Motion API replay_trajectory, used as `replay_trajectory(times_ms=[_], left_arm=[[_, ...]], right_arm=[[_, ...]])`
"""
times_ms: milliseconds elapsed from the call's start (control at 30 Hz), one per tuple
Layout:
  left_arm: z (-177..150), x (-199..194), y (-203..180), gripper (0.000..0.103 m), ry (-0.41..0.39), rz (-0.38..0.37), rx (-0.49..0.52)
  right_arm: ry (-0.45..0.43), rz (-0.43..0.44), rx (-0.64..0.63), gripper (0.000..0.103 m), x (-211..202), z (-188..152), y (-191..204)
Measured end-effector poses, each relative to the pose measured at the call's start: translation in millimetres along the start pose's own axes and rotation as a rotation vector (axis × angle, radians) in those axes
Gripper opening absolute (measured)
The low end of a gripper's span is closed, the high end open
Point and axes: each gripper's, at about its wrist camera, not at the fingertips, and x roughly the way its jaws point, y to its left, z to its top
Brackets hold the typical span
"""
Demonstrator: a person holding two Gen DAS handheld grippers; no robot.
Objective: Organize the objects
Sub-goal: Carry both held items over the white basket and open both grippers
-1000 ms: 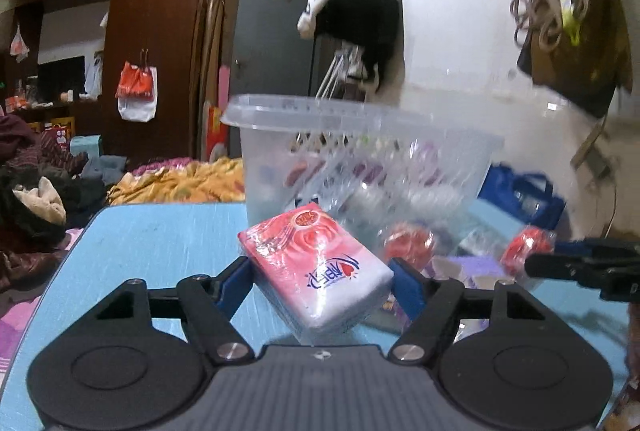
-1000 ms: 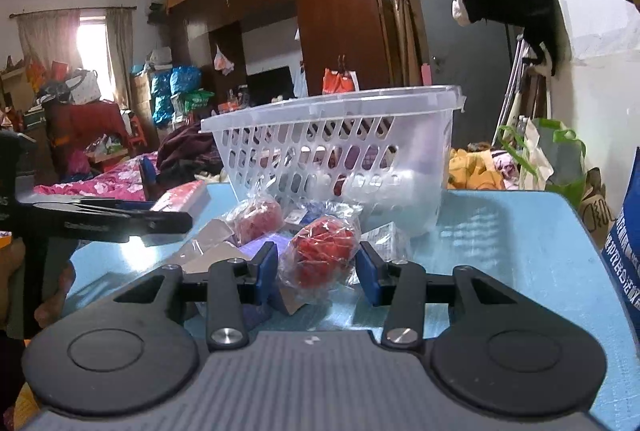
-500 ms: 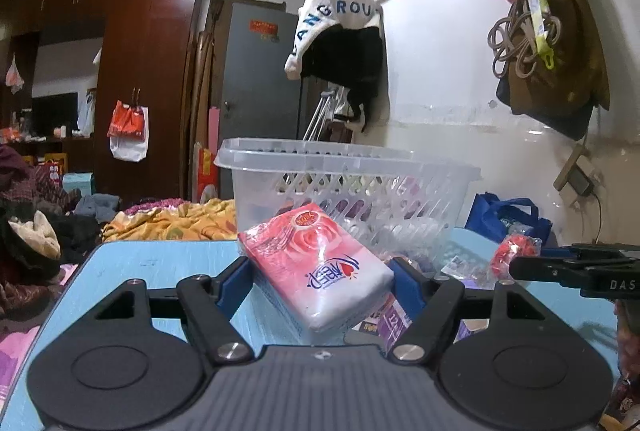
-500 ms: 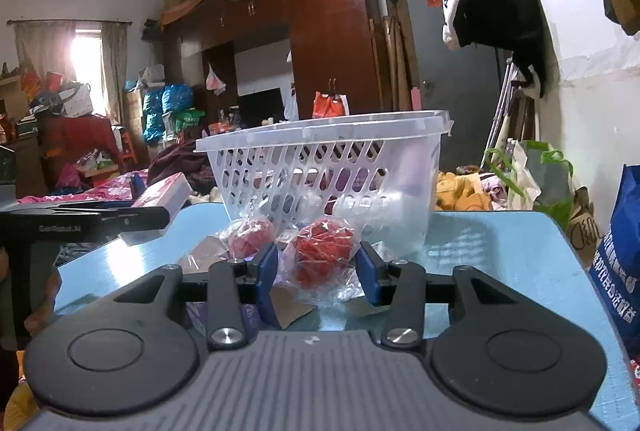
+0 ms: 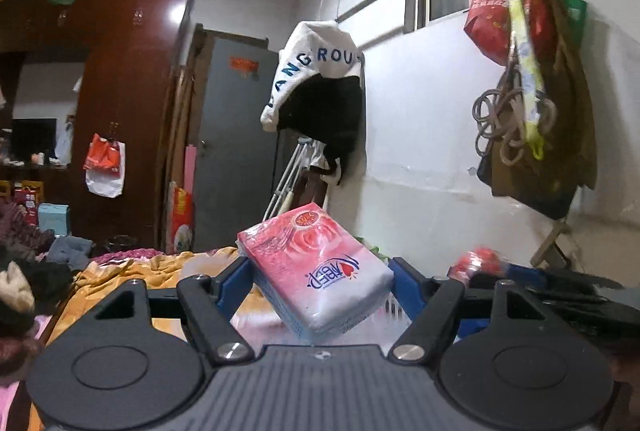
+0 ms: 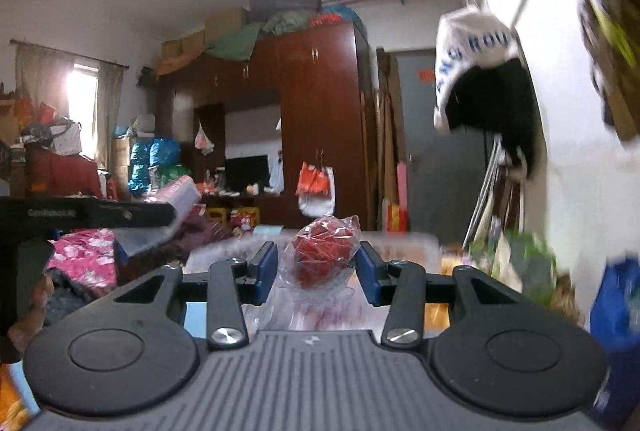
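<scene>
Left wrist view: we look out level from just behind the left gripper (image 5: 320, 281), toward the white wall and grey door (image 5: 236, 147).
Right wrist view: we sit just behind the right gripper (image 6: 318, 267), facing the dark wardrobe (image 6: 320, 119), the curtained window far left.
Nearness: both lenses sit close behind their own fingers; the room lies well apart.
Shared: the hanging white-and-black garment (image 5: 320, 87), door, wardrobe, and each other's gripper at the frame edge.

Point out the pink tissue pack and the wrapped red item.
pink tissue pack (image 5: 320, 271), left wrist view, on its printed top face.
wrapped red item (image 6: 322, 251), right wrist view, on its red middle.
</scene>
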Motion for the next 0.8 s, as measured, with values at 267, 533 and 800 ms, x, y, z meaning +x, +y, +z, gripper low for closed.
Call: replay_trajectory(times_ms=[267, 533, 800], left_arm=[[12.7, 97.1, 23.9, 0.083, 0.206, 0.076, -0.056], [-11.2, 41.5, 23.8, 0.092, 0.159, 0.039, -0.056], [-105.3, -28.5, 10.9, 0.095, 0.279, -0.056, -0.036]], right_arm=[[0.167, -0.069, -0.085, 0.048, 113.2, 32.6, -9.2], [0.069, -0.033, -0.027, 0.103, 49.0, 17.4, -9.3], [0.393, 0.003, 0.049, 0.099, 20.2, -69.2, -22.8]])
